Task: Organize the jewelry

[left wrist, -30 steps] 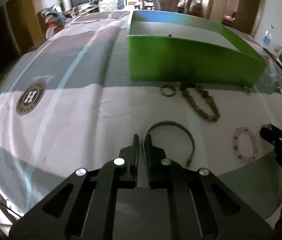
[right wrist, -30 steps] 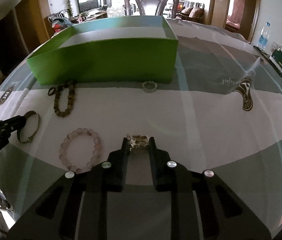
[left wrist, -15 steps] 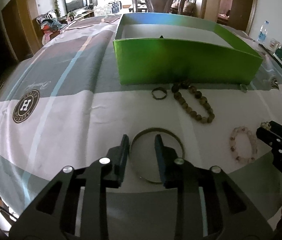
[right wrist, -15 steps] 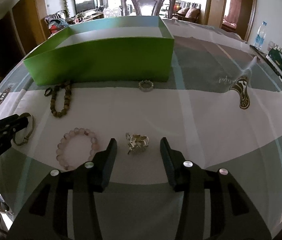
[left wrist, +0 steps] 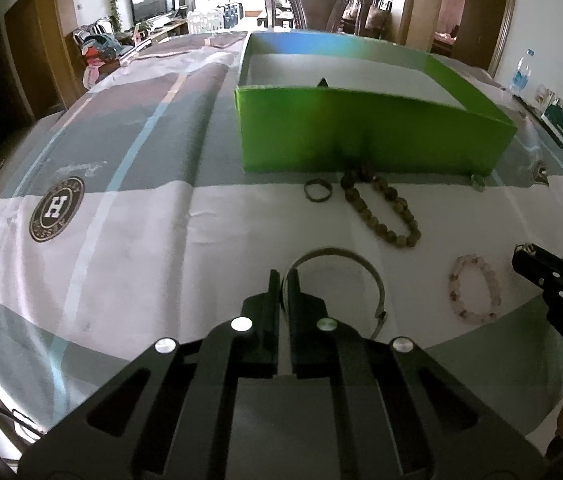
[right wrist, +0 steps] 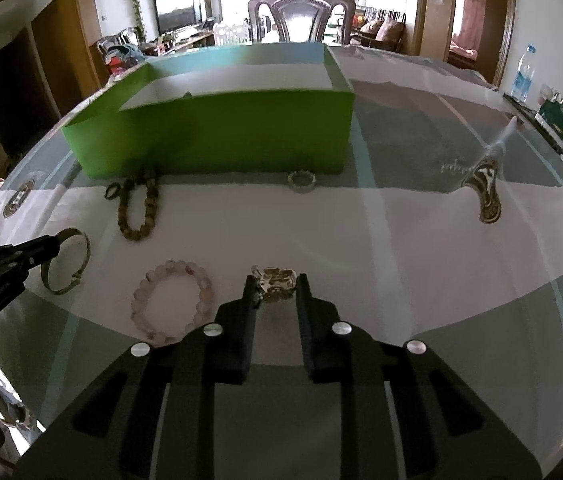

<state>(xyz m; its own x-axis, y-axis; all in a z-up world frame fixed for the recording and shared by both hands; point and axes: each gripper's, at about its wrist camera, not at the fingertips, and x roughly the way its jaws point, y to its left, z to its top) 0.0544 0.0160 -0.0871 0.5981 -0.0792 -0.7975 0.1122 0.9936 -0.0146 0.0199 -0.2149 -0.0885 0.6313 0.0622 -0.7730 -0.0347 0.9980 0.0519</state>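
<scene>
the bench [left wrist: 185,216] carries a patterned cloth and all task items. largest item: the green box [left wrist: 361,136], open-topped, long axis running 9 to 3 o'clock in the left wrist view, standing at 12 o'clock from both grippers.

the left gripper [left wrist: 284,280] extends forward and low over the bench, pointing toward 12 o'clock. its jaws are closed on the left end of the metal bangle [left wrist: 355,258], with only a thin gap between them. the bangle lies flat; its open arc curves from the jaws over to 3 o'clock and ends in a small clasp near 4 o'clock. in the right wrist view the same gripper [right wrist: 55,246] enters from 9 o'clock and meets the bangle [right wrist: 81,256] at its rim.

the right gripper [right wrist: 276,284] also lies low and points toward 12 o'clock. its jaws are clamped on the gold ornament [right wrist: 275,278], contacting it on both sides; the ornament's long axis runs 9 to 3 o'clock across the jaws.

the brown bead strand [left wrist: 381,212] lies just in front of the box wall, long axis running 11 to 5 o'clock in the left wrist view, its upper end touching the wall. the pink bead bracelet [right wrist: 173,300] lies flat at 9 o'clock from the right gripper, between it and the bangle. the dark ring [left wrist: 317,191] lies at 9 o'clock from the bead strand. the crown ring [right wrist: 301,180] lies just beside the box wall.
</scene>
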